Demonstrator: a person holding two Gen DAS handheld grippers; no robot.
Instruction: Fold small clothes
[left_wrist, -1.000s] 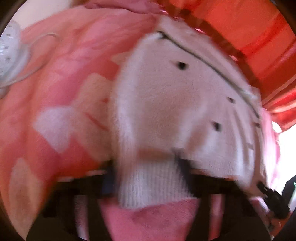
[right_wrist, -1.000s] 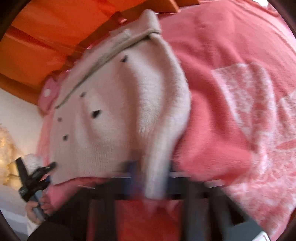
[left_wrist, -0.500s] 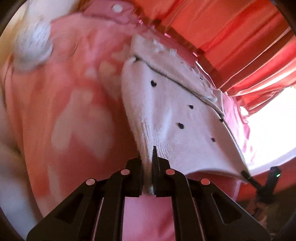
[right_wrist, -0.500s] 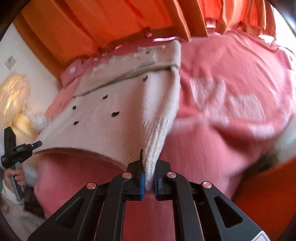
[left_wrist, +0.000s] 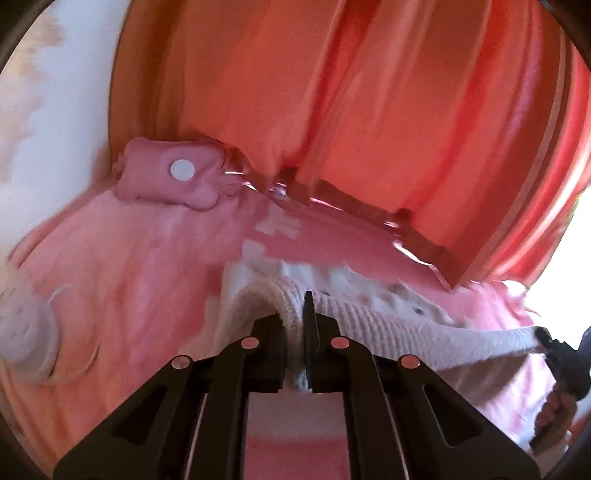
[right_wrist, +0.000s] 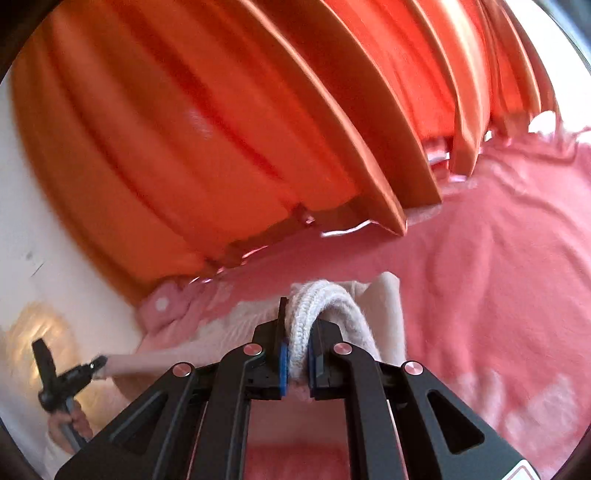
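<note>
A small cream knit cardigan (left_wrist: 373, 306) with dark buttons lies on a pink patterned blanket (left_wrist: 147, 280). My left gripper (left_wrist: 293, 325) is shut on its ribbed hem at one corner. My right gripper (right_wrist: 297, 332) is shut on the ribbed hem (right_wrist: 314, 299) at the other corner. The hem is stretched taut between them and carried toward the far part of the cardigan. Each gripper shows in the other's view, the right one at the far right (left_wrist: 554, 345) and the left one at the far left (right_wrist: 88, 369). Most of the cardigan's body is hidden below the lifted hem.
Orange curtains (left_wrist: 351, 129) hang close behind the bed. A pink pillow (left_wrist: 170, 173) with a white button lies at the back left. A white round object (left_wrist: 26, 332) with a cord rests on the blanket at the left. A white wall (right_wrist: 37, 240) stands left.
Both grippers have lifted the hem and carried it forward over the cardigan toward the curtains. The cardigan's buttoned front, spread out before, is now mostly out of sight.
</note>
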